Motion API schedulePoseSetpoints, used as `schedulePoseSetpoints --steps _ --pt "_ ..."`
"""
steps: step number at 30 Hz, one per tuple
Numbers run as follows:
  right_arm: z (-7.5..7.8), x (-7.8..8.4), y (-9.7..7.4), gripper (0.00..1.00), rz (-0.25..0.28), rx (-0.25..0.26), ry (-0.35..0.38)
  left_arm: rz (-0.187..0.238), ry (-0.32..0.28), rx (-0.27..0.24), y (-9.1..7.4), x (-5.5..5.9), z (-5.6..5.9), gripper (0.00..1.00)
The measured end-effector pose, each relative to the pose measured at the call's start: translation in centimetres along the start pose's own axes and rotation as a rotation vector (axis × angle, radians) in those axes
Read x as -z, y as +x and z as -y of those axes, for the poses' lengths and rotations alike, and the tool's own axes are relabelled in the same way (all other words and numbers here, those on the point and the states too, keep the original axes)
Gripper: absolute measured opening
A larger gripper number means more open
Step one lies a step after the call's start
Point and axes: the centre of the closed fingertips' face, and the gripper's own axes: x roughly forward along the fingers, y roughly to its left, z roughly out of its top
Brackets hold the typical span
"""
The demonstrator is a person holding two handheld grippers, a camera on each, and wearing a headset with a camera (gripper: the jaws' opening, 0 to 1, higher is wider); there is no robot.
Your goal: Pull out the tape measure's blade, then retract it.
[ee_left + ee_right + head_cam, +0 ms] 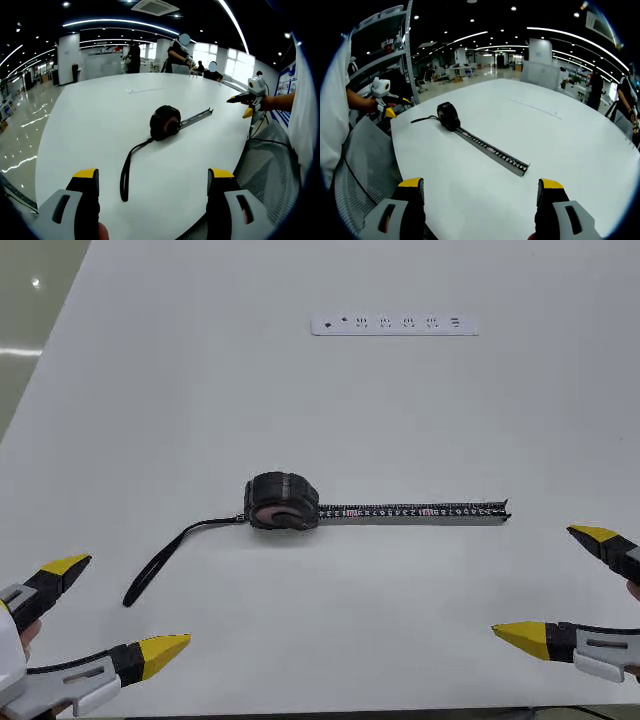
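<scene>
1. The left tongs [135, 600] are wide open and hold nothing. Their 2 yellow tips stand well apart above the near edge of the white bench [300, 390].
2. The right tongs [535, 580] are wide open too, with nothing between the 2 yellow tips.
3. The tape measure [283, 503] lies on the bench between the 2 tongs and ahead of both. It is somewhat nearer to the left tongs than to the right ones, and neither touches it.
4. Its blade [415, 511] is pulled out and lies flat on the bench. It runs from the tape measure toward the side of the right tongs, and its end stops ahead of them, near but apart.
5. A black strap [165, 560] leaves the other side of the tape measure and curves toward the left tongs. Its loop end lies just ahead of them, not touching.
6. In the left gripper view the tape measure [165, 121] is straight ahead of the left tongs [152, 175], and the right tongs [236, 107] are beyond the end of the blade.
7. In the right gripper view the end of the blade [492, 150] is the nearest part to the right tongs [481, 183]. The left tongs [397, 107] are farther away, beyond the tape measure.
8. A white power strip [394, 325] lies beyond the tape measure, well apart from both tongs.
</scene>
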Motion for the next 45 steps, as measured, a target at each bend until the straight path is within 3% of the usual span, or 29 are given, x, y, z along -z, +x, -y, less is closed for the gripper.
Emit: schedulePoseSetpoints --steps 8,25,36,45 --pt "0.3 -0.1 0.0 0.93 0.001 0.002 -0.003 0.009 -0.001 0.006 0.6 -1.1 0.5 0.87" --pt "1.5 0.5 0.6 0.92 -0.008 0.000 0.001 0.031 -0.015 0.046 6.4 -4.8 3.2 0.84" --pt "2.5 0.3 1.3 0.92 -0.018 -0.011 -0.015 0.024 -0.043 0.054 8.6 -5.5 3.5 0.84" --pt "3.5 0.4 2.0 0.85 -0.042 -0.042 -0.045 0.011 -0.050 0.061 10.7 -5.7 4.2 0.83"
